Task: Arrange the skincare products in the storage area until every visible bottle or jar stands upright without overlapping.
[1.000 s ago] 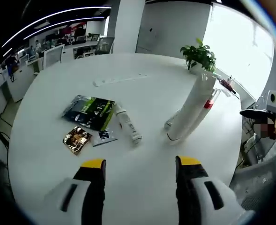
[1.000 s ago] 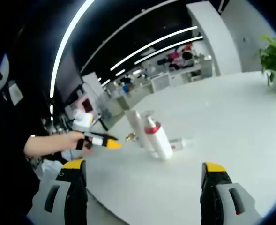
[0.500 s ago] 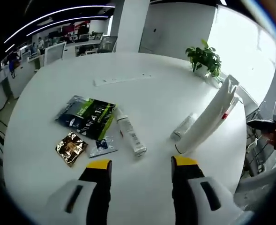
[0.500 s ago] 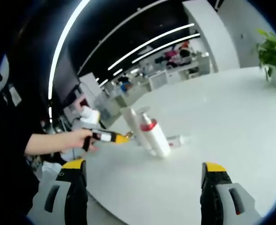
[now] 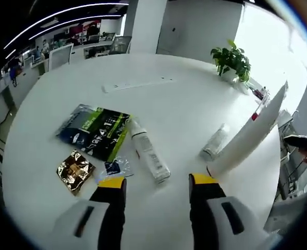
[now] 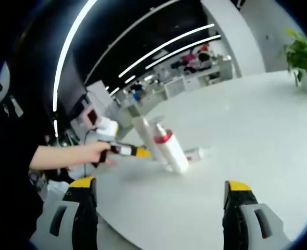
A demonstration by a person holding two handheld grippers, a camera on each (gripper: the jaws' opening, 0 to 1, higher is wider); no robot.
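On the round white table (image 5: 184, 99), a white tube (image 5: 149, 156) lies flat just beyond my left gripper (image 5: 157, 181), which is open and empty. A tall white bottle (image 5: 247, 135) stands to the right, a red-collared pump bottle (image 5: 255, 115) close behind it. A small clear bottle (image 5: 216, 141) lies beside them. In the right gripper view, the tall bottle (image 6: 145, 138), pump bottle (image 6: 169, 148) and lying small bottle (image 6: 195, 153) stand mid-table. A hand (image 6: 98, 152) holds the left gripper (image 6: 130, 151) near them. My right gripper (image 6: 160, 185) is open, well back from the table edge.
A green-black pouch (image 5: 93, 130), a gold sachet (image 5: 75, 169) and a small blue sachet (image 5: 113, 167) lie left of the tube. A white power strip (image 5: 137, 83) lies farther back. A potted plant (image 5: 231, 60) stands at the far edge. Office desks lie beyond.
The left gripper has moved forward and lower over the table, closer to the lying tube; in the right gripper view it has come nearer the bottles. The right gripper stayed put.
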